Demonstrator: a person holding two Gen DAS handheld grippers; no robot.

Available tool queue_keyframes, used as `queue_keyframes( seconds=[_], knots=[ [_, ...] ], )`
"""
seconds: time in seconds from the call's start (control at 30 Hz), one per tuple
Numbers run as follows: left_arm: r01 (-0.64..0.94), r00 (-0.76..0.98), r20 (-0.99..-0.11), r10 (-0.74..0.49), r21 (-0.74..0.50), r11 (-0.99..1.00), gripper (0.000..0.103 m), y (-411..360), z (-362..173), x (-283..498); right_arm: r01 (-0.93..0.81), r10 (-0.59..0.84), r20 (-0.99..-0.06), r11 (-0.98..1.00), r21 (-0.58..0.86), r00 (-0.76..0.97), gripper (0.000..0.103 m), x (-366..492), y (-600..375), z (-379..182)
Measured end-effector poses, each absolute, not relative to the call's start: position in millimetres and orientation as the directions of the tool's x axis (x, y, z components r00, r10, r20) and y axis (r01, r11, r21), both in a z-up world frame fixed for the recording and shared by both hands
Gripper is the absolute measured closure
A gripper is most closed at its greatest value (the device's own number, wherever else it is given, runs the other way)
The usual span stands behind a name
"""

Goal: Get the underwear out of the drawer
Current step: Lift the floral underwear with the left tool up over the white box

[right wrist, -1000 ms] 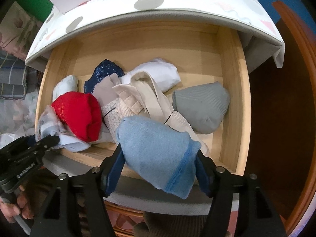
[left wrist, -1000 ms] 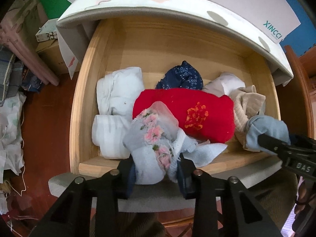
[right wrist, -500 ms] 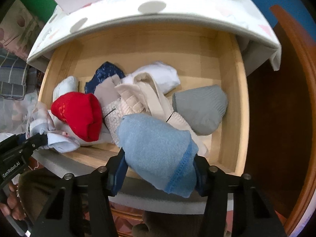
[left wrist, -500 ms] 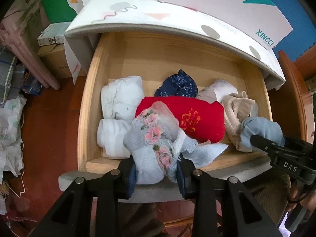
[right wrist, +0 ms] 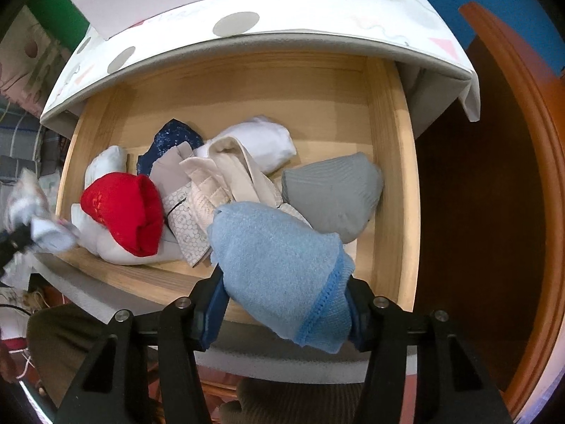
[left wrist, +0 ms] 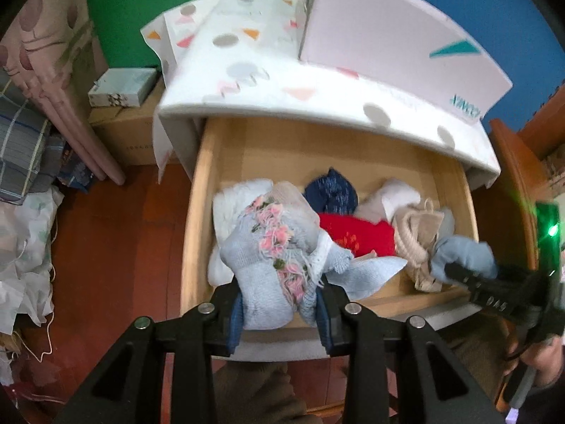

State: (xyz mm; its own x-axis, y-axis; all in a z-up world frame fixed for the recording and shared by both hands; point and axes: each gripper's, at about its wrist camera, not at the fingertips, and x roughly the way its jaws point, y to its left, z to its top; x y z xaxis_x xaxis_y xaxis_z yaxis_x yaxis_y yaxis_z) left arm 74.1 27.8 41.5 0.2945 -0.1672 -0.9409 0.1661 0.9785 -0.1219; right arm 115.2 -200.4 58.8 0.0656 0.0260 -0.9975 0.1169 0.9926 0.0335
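An open wooden drawer [left wrist: 197, 219] [right wrist: 399, 190] holds several folded undergarments. My left gripper [left wrist: 279, 312] is shut on a pale blue piece with pink flower trim [left wrist: 272, 258], lifted above the drawer's front left. My right gripper [right wrist: 284, 312] is shut on a light blue knit piece with a darker blue hem [right wrist: 279, 268], over the drawer's front right; this piece [left wrist: 462, 258] also shows in the left wrist view. Red [right wrist: 123, 212], navy [right wrist: 169, 141], white [right wrist: 261, 145], cream [right wrist: 226, 180] and grey [right wrist: 332, 194] pieces lie inside.
A white patterned top [left wrist: 282, 81] with a shoe box [left wrist: 388, 46] overhangs the drawer's back. Brown wooden furniture [right wrist: 494, 212] stands to the right. Boxes [left wrist: 123, 88], rolled mats [left wrist: 60, 113] and bags [left wrist: 24, 247] crowd the red floor on the left.
My left gripper has risen with the flowered blue piece, pulling it up off the pile. The right gripper's jaws have closed on the light blue knit piece and it has stayed in place.
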Motion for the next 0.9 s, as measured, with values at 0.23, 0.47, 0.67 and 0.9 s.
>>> queue_keyframes(
  seconds=[0.23, 0.47, 0.67, 0.9],
  knots=[
    [0.17, 0.38, -0.911, -0.16, -0.101, 0.98, 0.07, 31.0, 87.1, 93.9, 0.075, -0.004, -0.996, 0.997, 0.003, 0.084, 0.052, 106.1, -192.5, 53.6],
    [0.202, 0.48, -0.857, -0.185, -0.097, 0.975, 0.07, 18.1, 157.3, 133.4, 0.057, 0.002, -0.993, 0.998, 0.008, 0.115, 0.052, 102.0, -195.4, 56.4],
    [0.256, 0.56, -0.8, -0.214, -0.079, 0.963, 0.07, -13.8, 220.9, 177.8, 0.049, 0.009, -0.993, 0.999, 0.014, 0.117, 0.052, 101.6, -195.3, 55.6],
    [0.282, 0.567, -0.792, -0.226, -0.071, 0.957, 0.07, -59.1, 240.3, 236.9, 0.082, 0.06, -0.992, 0.994, 0.07, 0.114, 0.052, 101.0, -205.1, 54.6]
  ],
)
